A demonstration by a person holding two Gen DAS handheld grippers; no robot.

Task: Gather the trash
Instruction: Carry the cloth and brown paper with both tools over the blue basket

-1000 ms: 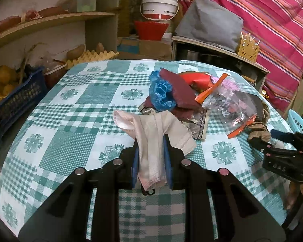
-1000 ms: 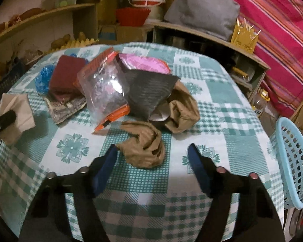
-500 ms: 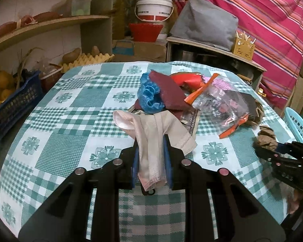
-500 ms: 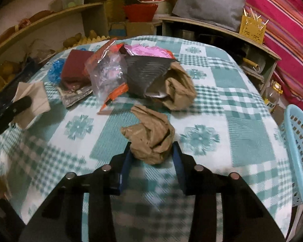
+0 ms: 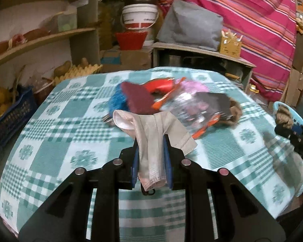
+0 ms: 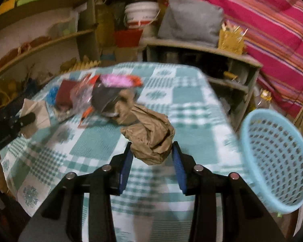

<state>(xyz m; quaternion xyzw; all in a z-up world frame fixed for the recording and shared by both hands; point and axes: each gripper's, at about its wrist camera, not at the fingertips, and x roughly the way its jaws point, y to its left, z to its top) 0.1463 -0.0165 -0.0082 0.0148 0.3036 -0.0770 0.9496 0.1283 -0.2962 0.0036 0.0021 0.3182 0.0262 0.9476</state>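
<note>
My left gripper (image 5: pixel 150 139) is shut on a pale cloth-like face mask (image 5: pixel 151 133) and holds it above the checked tablecloth (image 5: pixel 70 125). My right gripper (image 6: pixel 152 147) is shut on a crumpled brown paper ball (image 6: pixel 151 135), lifted off the table near its right side. A light blue plastic basket (image 6: pixel 272 157) stands just right of the right gripper, beyond the table edge. A pile of trash (image 5: pixel 171 98) lies mid-table: a maroon pad, blue scrubber, red and pink wrappers, a clear bag and another brown paper wad (image 6: pixel 125 109).
Shelves with food and a dark blue crate (image 5: pixel 8 111) stand to the left. A bucket (image 5: pixel 140 18), a red bowl, a grey cushion (image 5: pixel 189 26) on a low cabinet and a striped pink cloth are behind the table.
The right gripper shut on the brown paper ball, lifted it and swung right toward the blue basket. The left gripper still holds the mask and has drifted right.
</note>
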